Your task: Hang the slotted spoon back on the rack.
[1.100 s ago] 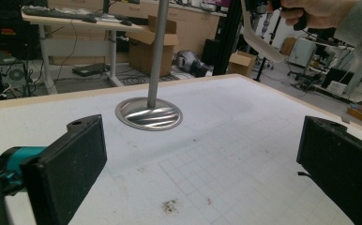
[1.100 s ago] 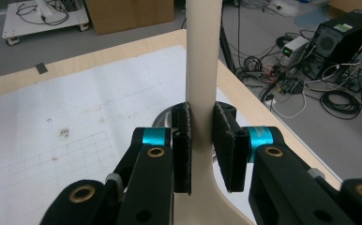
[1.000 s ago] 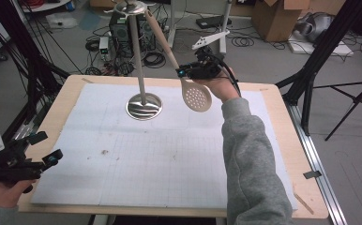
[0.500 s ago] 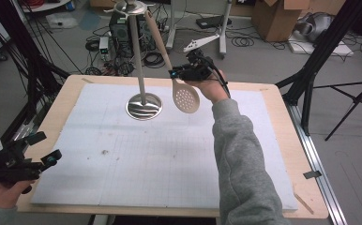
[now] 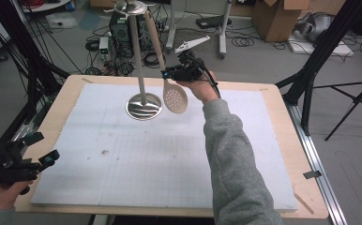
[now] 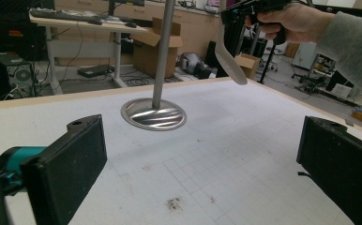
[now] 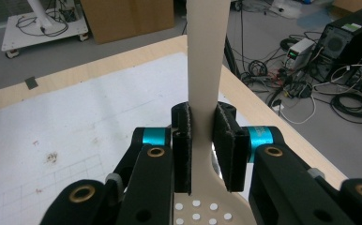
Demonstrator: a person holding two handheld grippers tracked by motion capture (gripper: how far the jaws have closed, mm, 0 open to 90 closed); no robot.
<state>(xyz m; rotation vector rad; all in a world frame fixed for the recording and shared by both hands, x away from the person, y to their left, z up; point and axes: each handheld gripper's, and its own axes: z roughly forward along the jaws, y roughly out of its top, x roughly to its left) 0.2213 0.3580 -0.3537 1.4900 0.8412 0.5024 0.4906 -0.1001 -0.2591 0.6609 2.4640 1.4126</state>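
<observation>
No brand, label or readable writing can be made out on anything here; the white mat (image 5: 160, 154) carries only a faint printed grid and a few dark specks.

The landmark is the metal stand (image 5: 141, 70) — a thin upright pole on a round, ribbed steel base, set on the mat toward its far edge. Just to the right of the pole hangs a beige slotted spoon (image 5: 167, 70). Its long axis runs nearly vertical with a slight tilt: the handle's top end is up beside the disc at the head of the stand, and the perforated bowl points down, hanging above the mat just right of the base and clear of it. Whether the handle's top is hooked on the stand's head cannot be told.

The right gripper (image 5: 169, 73) is clenched on the spoon's handle just above the bowl. In the right gripper view, the two black pads (image 7: 228, 140) press the flat beige handle from both sides, the holes of the bowl visible below them. The hand behind it comes from a grey sleeve (image 5: 235, 159) that reaches across the mat to the right of the stand.

The left gripper (image 5: 41, 149) is well away from the stand, at the near left corner of the wooden table (image 5: 277, 112) — its jaws spread wide, with nothing between them, aimed toward the stand's base in the left gripper view.
</observation>
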